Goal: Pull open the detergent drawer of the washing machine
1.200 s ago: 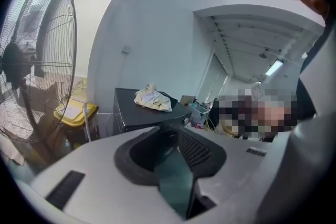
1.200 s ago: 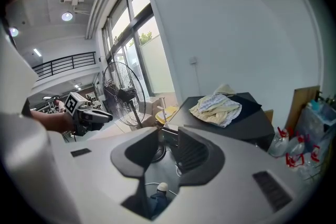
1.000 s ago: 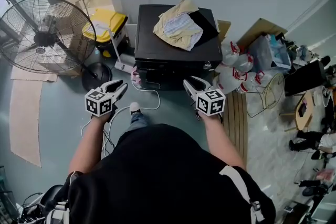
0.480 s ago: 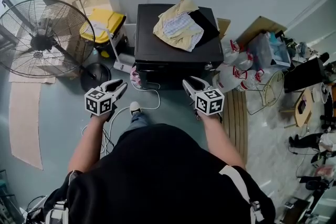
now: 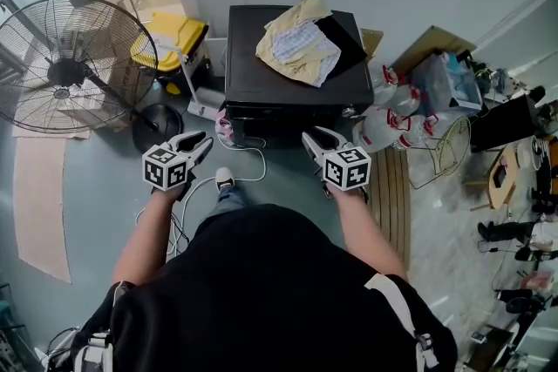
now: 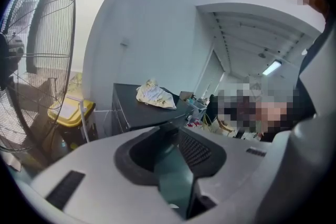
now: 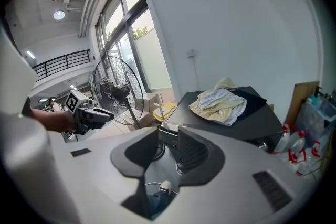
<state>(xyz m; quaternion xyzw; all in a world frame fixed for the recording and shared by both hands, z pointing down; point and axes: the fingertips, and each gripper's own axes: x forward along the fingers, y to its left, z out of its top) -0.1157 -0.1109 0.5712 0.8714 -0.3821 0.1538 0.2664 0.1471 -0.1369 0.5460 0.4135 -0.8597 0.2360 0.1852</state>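
The black washing machine (image 5: 279, 76) stands against the wall with a yellow and striped heap of cloth (image 5: 296, 39) on its lid. Only a dark strip of its front (image 5: 288, 116) shows from above, and I cannot make out the drawer there. My left gripper (image 5: 199, 142) hovers open, short of the machine's left front corner. My right gripper (image 5: 314, 135) hangs open just before the front's right half, touching nothing. In the left gripper view the machine (image 6: 131, 108) and cloth (image 6: 155, 96) lie ahead beyond the jaws. The right gripper view shows the machine (image 7: 247, 122) and the left gripper (image 7: 107, 114).
A big floor fan (image 5: 74, 70) stands at the left, with a yellow bin (image 5: 170, 39) between it and the machine. A white cable (image 5: 244, 179) lies on the floor by my shoe (image 5: 224, 179). Plastic bags (image 5: 388, 113) and a wire basket (image 5: 445, 157) crowd the right side.
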